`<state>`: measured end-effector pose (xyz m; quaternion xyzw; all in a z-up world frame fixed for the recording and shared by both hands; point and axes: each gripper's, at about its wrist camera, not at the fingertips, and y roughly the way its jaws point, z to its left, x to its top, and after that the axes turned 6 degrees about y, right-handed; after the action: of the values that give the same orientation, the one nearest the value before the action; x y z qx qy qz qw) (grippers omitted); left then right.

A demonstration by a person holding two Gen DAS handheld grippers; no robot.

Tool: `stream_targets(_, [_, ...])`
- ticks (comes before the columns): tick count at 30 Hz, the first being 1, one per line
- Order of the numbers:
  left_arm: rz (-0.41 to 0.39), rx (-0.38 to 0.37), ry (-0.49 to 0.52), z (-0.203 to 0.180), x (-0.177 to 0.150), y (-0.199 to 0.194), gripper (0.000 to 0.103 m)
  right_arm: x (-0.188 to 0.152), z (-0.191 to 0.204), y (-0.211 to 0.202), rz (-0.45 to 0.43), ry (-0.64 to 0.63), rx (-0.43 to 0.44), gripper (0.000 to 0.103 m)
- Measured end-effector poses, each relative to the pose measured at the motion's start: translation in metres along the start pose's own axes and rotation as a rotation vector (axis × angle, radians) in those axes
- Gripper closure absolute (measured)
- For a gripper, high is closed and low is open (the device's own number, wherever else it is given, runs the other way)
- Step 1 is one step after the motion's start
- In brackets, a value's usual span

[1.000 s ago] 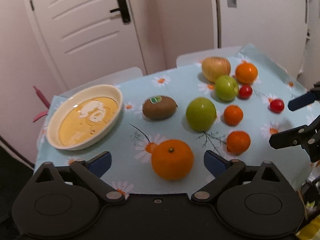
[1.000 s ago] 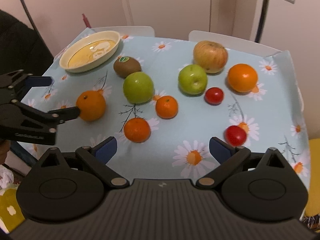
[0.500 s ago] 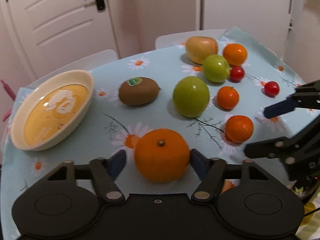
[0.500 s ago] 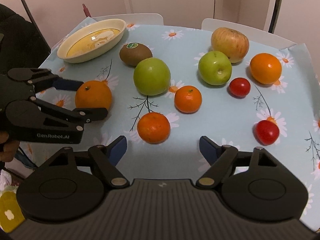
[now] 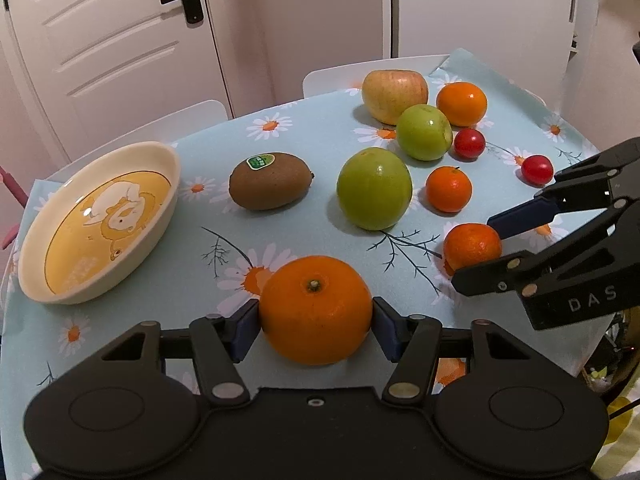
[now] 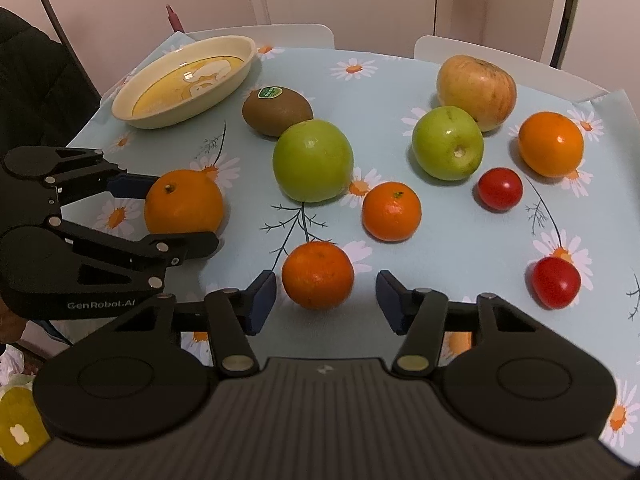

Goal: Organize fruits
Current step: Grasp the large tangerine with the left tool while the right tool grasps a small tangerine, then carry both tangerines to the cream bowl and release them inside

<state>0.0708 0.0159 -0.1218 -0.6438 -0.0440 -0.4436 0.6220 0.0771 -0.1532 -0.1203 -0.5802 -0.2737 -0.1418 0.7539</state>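
From the left wrist, the left gripper tilts downward at the table's near edge, both pads clamped on the big orange. From the right wrist, the right gripper tilts down likewise, jaws closing around a mandarin (right pad not touching). Four orange citrus, three apples, two tomatoes, one kiwi, one dish.
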Motion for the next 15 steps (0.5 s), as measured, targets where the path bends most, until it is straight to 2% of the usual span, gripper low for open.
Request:
stream_targets(4, [0.004, 0.013, -0.015, 0.001, -0.002, -0.001, 0.04, 0.002, 0.002, 0.002, 0.003, -0.018, 0.022, 0.05])
stream_targets(15, [-0.018, 0.084, -0.095, 0.009, -0.006, -0.026, 0.04, 0.019, 0.017, -0.009, -0.028, -0.072, 0.055, 0.05])
